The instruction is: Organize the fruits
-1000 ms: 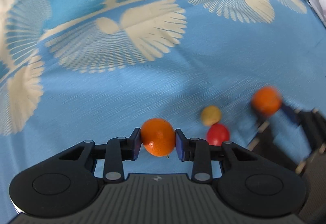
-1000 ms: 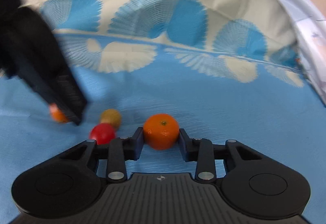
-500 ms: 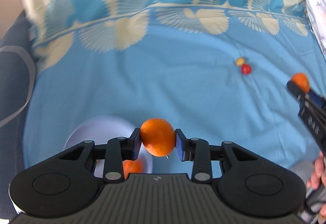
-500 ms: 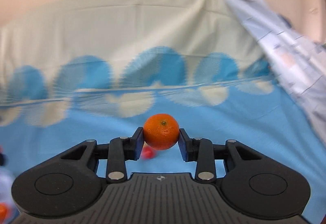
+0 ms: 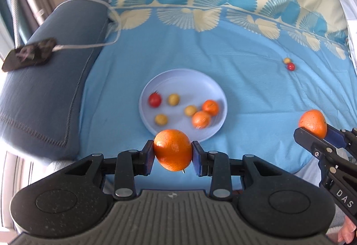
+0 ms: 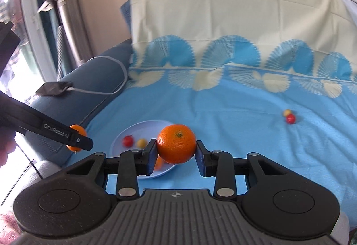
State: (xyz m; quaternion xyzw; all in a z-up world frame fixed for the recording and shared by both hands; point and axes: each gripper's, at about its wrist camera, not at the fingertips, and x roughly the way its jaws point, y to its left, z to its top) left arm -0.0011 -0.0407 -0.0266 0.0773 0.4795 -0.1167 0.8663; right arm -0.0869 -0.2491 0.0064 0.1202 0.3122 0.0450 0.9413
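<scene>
Two mandarins were in the air. One mandarin (image 5: 173, 149) sat clamped between the jaws of the left gripper (image 5: 173, 157), hanging just in front of the near rim of the pale plate (image 5: 178, 75). The other mandarin (image 6: 176, 147) was clamped the same way in the right gripper (image 6: 176, 155), off to the plate's right side and, by the look of it, further from it. The plate lay on the blue patterned bedsheet (image 5: 245, 89) and already held two mandarins (image 5: 205, 113), three yellow cherry tomatoes and one red cherry tomato (image 5: 154, 99). A yellow and a red tomato (image 5: 291, 66) lay touching each other on the sheet, well apart from the plate.

The likeliest trouble was a release from too high. A round fruit dropped onto the shallow plate could bounce or roll over the low rim, or knock the small tomatoes out onto the sheet. The bed was soft, so a push on the rim might tip the plate and spill its load. Both grippers heading for the same plate could also collide, since the right one already showed at the edge of the left wrist view. A blue pillow (image 5: 44, 89) with a phone (image 5: 30, 54) and cable lay to the left, where a stray fruit could roll.
</scene>
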